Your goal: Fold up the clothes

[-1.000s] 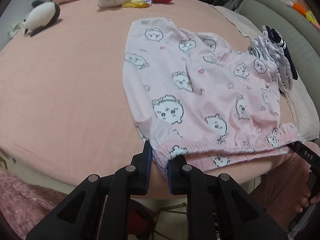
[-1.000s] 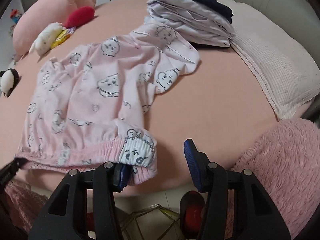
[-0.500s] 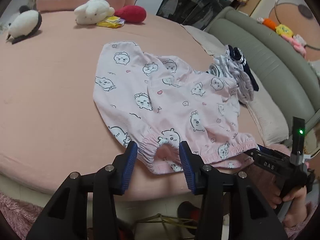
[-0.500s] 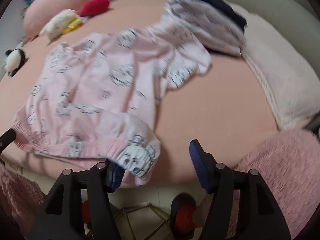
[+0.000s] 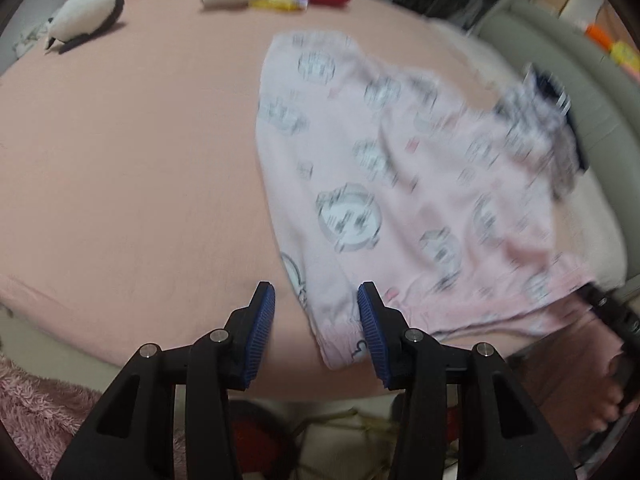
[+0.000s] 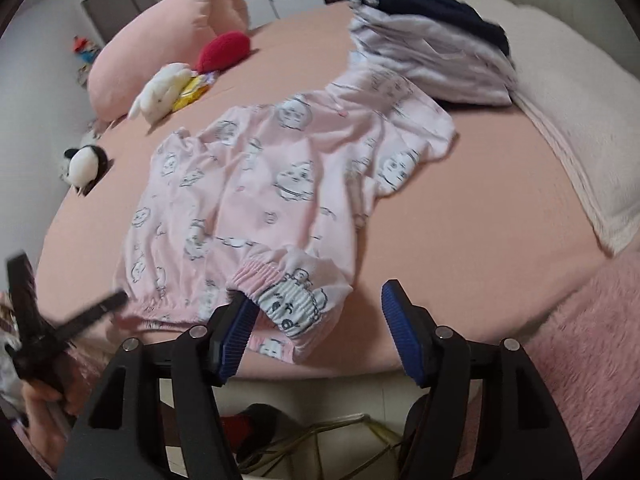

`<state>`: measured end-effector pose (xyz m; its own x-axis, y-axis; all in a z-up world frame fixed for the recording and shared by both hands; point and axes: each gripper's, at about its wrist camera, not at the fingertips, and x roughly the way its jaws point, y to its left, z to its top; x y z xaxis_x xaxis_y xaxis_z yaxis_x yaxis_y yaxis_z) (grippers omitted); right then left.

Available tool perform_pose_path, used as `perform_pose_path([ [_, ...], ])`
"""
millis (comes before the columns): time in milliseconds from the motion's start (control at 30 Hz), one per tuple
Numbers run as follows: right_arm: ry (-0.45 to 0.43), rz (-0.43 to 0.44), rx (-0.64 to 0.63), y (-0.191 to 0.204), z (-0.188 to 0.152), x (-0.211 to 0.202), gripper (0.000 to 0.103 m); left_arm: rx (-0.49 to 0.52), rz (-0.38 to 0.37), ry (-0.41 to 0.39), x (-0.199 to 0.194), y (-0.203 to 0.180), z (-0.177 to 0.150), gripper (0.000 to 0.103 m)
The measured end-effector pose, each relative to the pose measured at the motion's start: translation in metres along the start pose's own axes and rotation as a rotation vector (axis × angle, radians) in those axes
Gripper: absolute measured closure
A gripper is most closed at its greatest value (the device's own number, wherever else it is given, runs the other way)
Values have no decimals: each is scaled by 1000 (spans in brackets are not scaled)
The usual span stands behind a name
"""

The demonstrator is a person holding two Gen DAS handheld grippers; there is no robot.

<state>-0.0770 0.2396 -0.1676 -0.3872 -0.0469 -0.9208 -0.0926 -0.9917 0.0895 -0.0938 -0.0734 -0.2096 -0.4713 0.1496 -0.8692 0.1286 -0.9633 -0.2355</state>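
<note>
Pink printed garment [image 6: 280, 184] spread flat on the pink bed [image 6: 460, 200], its elastic hem at the near edge. Left gripper [image 5: 316, 320] and right gripper [image 6: 320, 312] at the hem corners, jaws apart, gripping nothing. Folded clothes stack [image 6: 432, 60] beyond the garment, touching its far end.

Motion blur smears the pink pyjama shorts [image 5: 400, 184] in the left wrist view, so their printed faces are unreadable, and the folded clothes pile [image 5: 548, 120] beyond them is only streaks. The right gripper [image 5: 612, 312] there is blurred and cut by the frame edge. In the right wrist view the left gripper [image 6: 108, 304] is a dark smear, its fingers indistinct.
</note>
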Motion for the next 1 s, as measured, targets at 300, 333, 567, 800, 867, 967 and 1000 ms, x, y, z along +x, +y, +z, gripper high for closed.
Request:
perform_pose_path([
  [300,-15,47,-4,-8,1,-7,33,-137,-219,-46,-14,14,2,58],
  [333,-45,76,-33,-4,1,-15,33,-153,-252,-56,-16,15,2,58],
  [567,-169,418,-14,-7,-4,-49,33,-274,-346,-9,-3,30,-1,58],
  [800,-90,261,79,-26,0,-23,32,-279,-402,47,6,31,-9,58],
  [867,-60,267,75,-24,-1,-16,32,-294,-394,41,6,35,-11,58],
  [967,-34,181,18,-14,-1,-8,33,-313,-373,29,4,40,-12,67],
  [1000,-18,117,12,-14,-2,-4,33,-320,-365,25,4,42,-13,69],
])
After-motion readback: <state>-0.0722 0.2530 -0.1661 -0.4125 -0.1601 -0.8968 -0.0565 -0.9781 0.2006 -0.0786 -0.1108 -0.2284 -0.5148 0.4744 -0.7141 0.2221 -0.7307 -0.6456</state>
